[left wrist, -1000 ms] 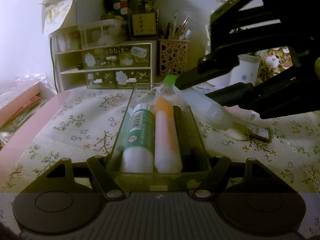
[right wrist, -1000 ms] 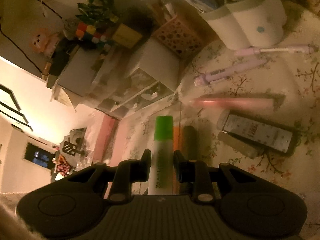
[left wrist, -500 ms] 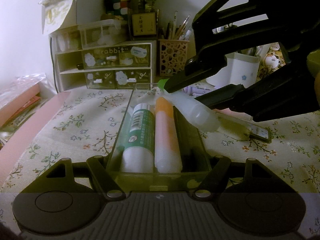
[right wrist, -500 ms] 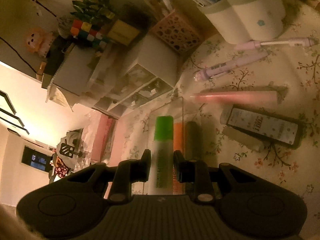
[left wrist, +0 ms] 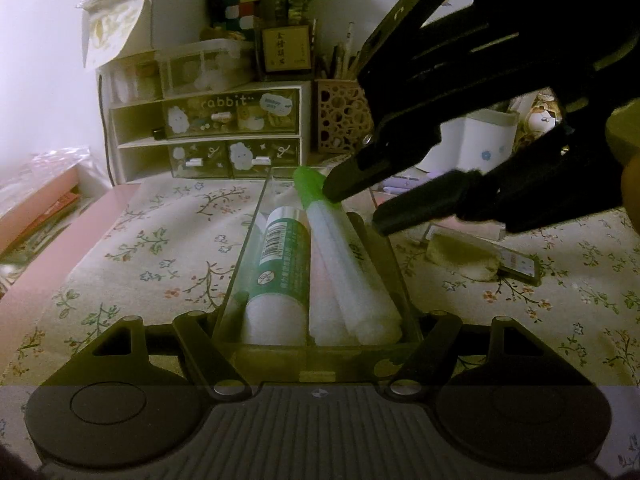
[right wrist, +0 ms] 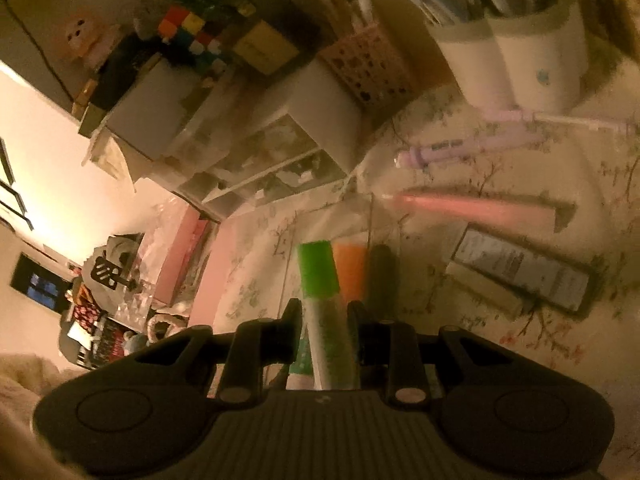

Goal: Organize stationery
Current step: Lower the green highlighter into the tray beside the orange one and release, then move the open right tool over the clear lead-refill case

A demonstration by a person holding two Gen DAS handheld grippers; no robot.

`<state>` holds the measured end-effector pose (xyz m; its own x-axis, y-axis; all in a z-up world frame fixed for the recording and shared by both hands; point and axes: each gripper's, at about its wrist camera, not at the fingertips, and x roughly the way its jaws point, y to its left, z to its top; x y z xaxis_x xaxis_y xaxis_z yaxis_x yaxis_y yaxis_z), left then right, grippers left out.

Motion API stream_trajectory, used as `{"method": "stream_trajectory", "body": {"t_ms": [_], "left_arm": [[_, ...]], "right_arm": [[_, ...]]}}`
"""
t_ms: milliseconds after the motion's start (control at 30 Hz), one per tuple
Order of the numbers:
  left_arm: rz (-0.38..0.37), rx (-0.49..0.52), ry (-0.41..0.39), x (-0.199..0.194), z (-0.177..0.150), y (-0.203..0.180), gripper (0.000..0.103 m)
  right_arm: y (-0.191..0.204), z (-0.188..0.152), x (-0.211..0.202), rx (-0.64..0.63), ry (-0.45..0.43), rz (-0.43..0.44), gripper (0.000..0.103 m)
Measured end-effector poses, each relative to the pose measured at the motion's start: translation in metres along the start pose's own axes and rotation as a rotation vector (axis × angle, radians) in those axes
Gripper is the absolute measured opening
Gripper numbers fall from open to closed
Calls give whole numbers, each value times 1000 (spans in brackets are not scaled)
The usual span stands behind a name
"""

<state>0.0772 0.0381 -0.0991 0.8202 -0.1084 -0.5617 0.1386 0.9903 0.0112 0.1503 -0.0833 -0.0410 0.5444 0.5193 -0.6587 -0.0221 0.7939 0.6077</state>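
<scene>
A clear plastic tray (left wrist: 244, 256) stands lengthwise on the floral cloth, and my left gripper (left wrist: 316, 320) is shut on its near end, one finger on each side. Inside lie a green-labelled glue stick (left wrist: 280, 268), an orange marker (right wrist: 350, 268) and a dark pen (right wrist: 382, 276). A white marker with a green cap (left wrist: 344, 256) lies along the tray on top of the orange one. My right gripper (left wrist: 360, 206) reaches in from the right, shut on it just behind the cap. In the right wrist view the right gripper (right wrist: 324, 320) clamps the green-capped marker (right wrist: 320, 268) over the tray (right wrist: 370, 216).
To the right of the tray lie a pink pen (right wrist: 472, 208), two purple pens (right wrist: 472, 148) and a flat labelled box (right wrist: 524, 272). A white pen holder (right wrist: 520, 60), a lattice pen cup (left wrist: 340, 116) and a drawer organiser (left wrist: 208, 132) line the back. A pink box (left wrist: 36, 208) sits at left.
My right gripper has carried the green-capped marker leftward and down, from above the tray's right side into the tray over the orange marker. The left gripper and the tray have not moved.
</scene>
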Motion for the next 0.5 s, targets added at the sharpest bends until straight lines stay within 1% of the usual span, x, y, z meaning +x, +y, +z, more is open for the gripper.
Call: {"method": "stream_trajectory", "body": {"t_ms": [67,133,167,200,267,300,333,400,500], "left_arm": [[0,0,0,0,0,0,73],[0,0,0,0,0,0,73],[0,0,0,0,0,0,73],[0,0,0,0,0,0,73],[0,0,0,0,0,0,73],[0,0,0,0,0,0,73],[0,0,0,0,0,0,73],[0,0,0,0,0,0,73],[-1,0,0,0,0,0,73]], "right_arm": [[7,3,-3,-59,-14,-10,27],[18,7,-5,-148,-22,7,27],[23,9,-4,-189,-13,40,27],[27,12,-2,-214,5,93,27],[32,17,3,-234,52,177,27],[34,19,7,-253,76,207,27],[36,20,13,-262,92,214,27],[35,21,25,-268,125,183,27],[26,21,35,-254,130,95,27]]}}
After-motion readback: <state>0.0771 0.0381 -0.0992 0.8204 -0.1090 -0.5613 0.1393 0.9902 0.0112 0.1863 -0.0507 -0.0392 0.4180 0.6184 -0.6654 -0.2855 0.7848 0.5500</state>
